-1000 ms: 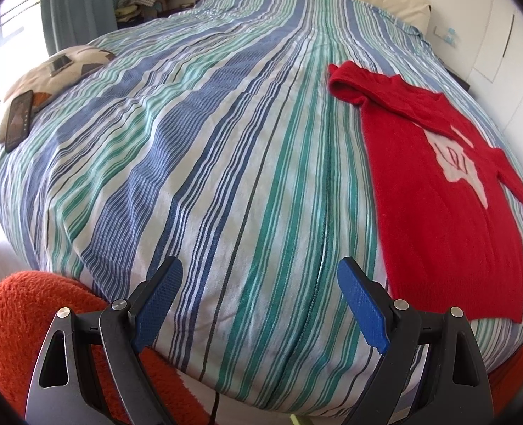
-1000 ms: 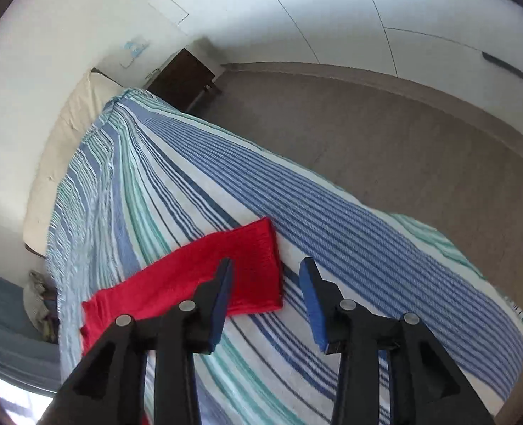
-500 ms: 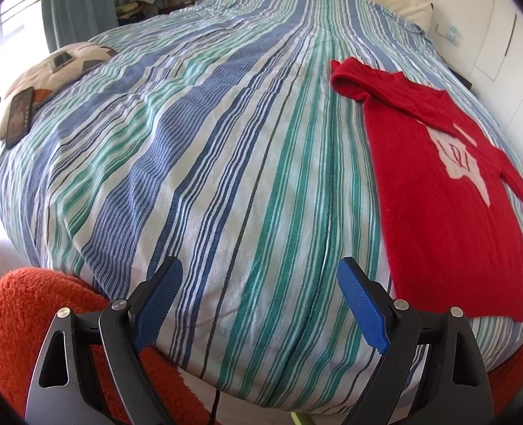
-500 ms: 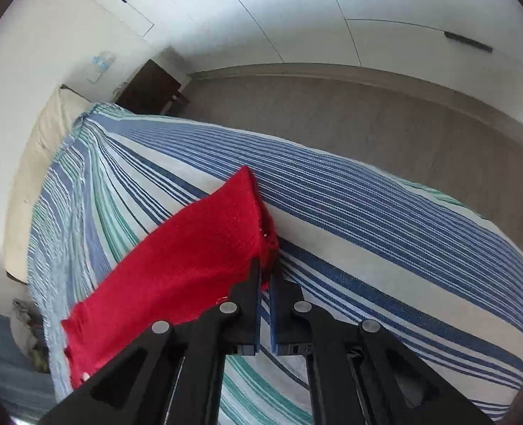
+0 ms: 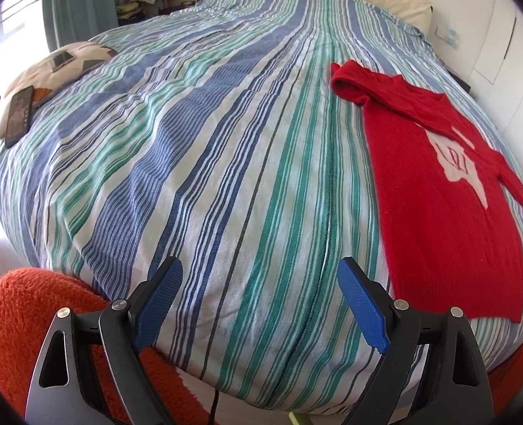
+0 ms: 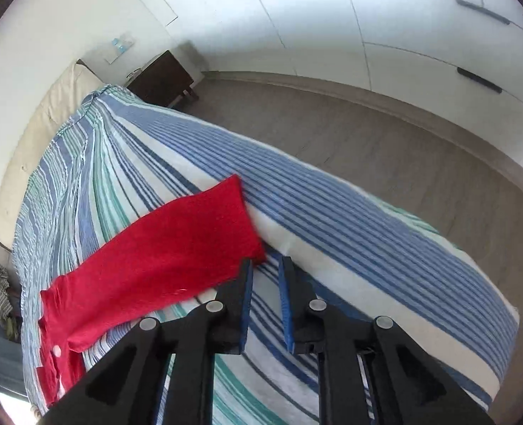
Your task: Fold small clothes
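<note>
Left wrist view: left hand-held gripper (image 5: pixel 259 304) spread wide, empty, above striped bed (image 5: pixel 197 163); red sweater (image 5: pixel 438 205) flat at right. Right wrist view: right hand-held gripper (image 6: pixel 265 283) opening, nothing between jaws – sleeve cuff (image 6: pixel 240 219) just beside. Likely soft, light, floppy – best pinched at edges.

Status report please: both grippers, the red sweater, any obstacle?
Left gripper open, empty. Right gripper jaws opening, nothing between, beside sweater corner. Red sweater flat, unfolded. Nothing in the way.
</note>
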Motion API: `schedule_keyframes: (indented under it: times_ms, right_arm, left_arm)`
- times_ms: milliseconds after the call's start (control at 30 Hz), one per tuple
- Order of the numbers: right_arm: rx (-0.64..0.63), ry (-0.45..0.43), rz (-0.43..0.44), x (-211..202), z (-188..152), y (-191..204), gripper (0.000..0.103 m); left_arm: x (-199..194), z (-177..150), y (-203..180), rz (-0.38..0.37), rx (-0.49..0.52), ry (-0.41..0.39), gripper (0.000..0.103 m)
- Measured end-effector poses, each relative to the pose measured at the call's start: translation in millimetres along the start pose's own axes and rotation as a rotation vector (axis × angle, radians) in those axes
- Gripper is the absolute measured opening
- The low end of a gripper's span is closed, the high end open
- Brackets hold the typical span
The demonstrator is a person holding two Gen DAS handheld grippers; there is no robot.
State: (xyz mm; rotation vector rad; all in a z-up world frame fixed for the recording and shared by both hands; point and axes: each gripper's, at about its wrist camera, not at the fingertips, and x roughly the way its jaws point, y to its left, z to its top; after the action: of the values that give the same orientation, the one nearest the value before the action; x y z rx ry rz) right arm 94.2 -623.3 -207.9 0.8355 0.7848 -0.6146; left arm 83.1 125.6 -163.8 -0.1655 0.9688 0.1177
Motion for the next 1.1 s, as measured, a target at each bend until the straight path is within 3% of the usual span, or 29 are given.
schedule_keyframes:
  times_ms: [133, 267, 467, 600, 700, 833, 933, 1033, 1100]
  right_arm:
    - [0.064, -0.032, -0.034, -20, -2, -31, 0.018]
    - [0.074, -0.09, -0.035, -49, -6, -43, 0.031]
    - [-0.046, -0.092, 0.095, -90, -30, -21, 0.042]
    - [-0.195, -0.042, 0.232, -110, -74, 16, 0.048]
    - [-0.338, -0.025, 0.293, -119, -117, 42, 0.051]
    - [-0.541, -0.019, 0.319, -123, -161, 72, 0.051]
    - [-0.612, -0.019, 0.338, -121, -178, 87, 0.051]
    - [-0.621, 0.006, 0.338, -112, -188, 89, 0.051]
    - [-0.623, 0.009, 0.336, -110, -189, 88, 0.051]
  left_arm:
    - [0, 0, 1, -0.003, -0.003, -0.002, 0.09]
    - [-1, -1, 0, -0.001, 0.005, -0.005, 0.09]
    - [-4, -3, -2, 0.014, 0.02, -0.008, 0.09]
    - [-34, -2, -26, 0.049, 0.143, -0.106, 0.09]
    - [-54, 19, -55, -0.059, 0.223, -0.13, 0.09]
    - [-67, 87, -98, -0.27, 0.261, -0.169, 0.093]
    - [-45, 132, -150, -0.396, 0.354, -0.115, 0.093]
    - [-6, 145, -215, -0.425, 0.561, -0.09, 0.093]
    - [31, 146, -251, -0.405, 0.684, -0.045, 0.09]
